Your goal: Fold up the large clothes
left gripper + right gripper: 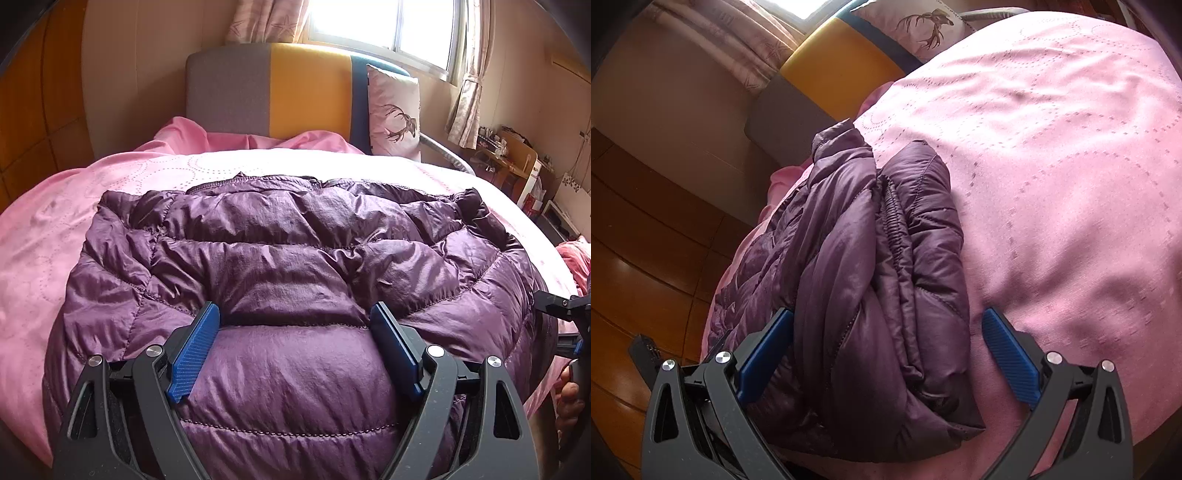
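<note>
both hand-held grippers spread, left and right over purple jacket, pink bed

Two close wrist views angled down over the bed, both sharing the purple jacket, headboard.

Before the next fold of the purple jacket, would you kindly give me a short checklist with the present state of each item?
1. Left gripper open over the purple jacket: ok.
2. Right gripper open at the jacket's end, not clamped: ok.
3. Jacket fully on the pink bedspread: cannot tell, its near edge is hidden.
4. Jacket lying flat: not ok, layers bunched in the right wrist view.
5. Bedspread bare beyond the jacket for folding: ok.
</note>
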Demonstrator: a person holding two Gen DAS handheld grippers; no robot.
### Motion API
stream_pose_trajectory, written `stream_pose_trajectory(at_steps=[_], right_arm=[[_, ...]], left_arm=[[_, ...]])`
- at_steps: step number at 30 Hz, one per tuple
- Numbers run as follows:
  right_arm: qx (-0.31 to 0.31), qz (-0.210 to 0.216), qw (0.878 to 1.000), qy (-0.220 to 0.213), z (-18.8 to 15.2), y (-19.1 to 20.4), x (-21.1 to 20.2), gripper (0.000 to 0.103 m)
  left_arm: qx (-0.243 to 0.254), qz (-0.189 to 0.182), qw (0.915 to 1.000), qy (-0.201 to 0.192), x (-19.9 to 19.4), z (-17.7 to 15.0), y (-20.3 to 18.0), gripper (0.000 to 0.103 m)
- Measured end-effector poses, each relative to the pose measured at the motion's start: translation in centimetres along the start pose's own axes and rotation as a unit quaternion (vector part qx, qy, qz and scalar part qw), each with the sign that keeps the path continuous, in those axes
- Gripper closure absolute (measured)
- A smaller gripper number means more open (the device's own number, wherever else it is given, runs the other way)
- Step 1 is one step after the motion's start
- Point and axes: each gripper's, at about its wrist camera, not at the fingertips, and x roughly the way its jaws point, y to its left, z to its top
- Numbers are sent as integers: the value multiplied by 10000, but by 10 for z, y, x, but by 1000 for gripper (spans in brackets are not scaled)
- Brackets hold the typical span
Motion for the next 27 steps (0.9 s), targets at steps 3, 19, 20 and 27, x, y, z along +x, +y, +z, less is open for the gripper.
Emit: stream_pose_trajectory(at_steps=[3, 19, 20, 27], right_arm=[[28, 267, 9995, 169, -3, 2, 5, 2], [-1513, 384, 9875, 218, -12, 135, -15, 64], [-1691, 404, 9845, 214, -10, 150, -12, 64], [-3004, 223, 9527, 405, -46, 247, 17, 64]], left_arm=[[-89, -118, 9999, 56, 5, -1, 5, 20], [-674, -1270, 9894, 217, 14, -9, 36, 27], [-766, -1406, 9868, 227, 14, -9, 40, 27], [-923, -1832, 9782, 318, 12, -7, 54, 33]])
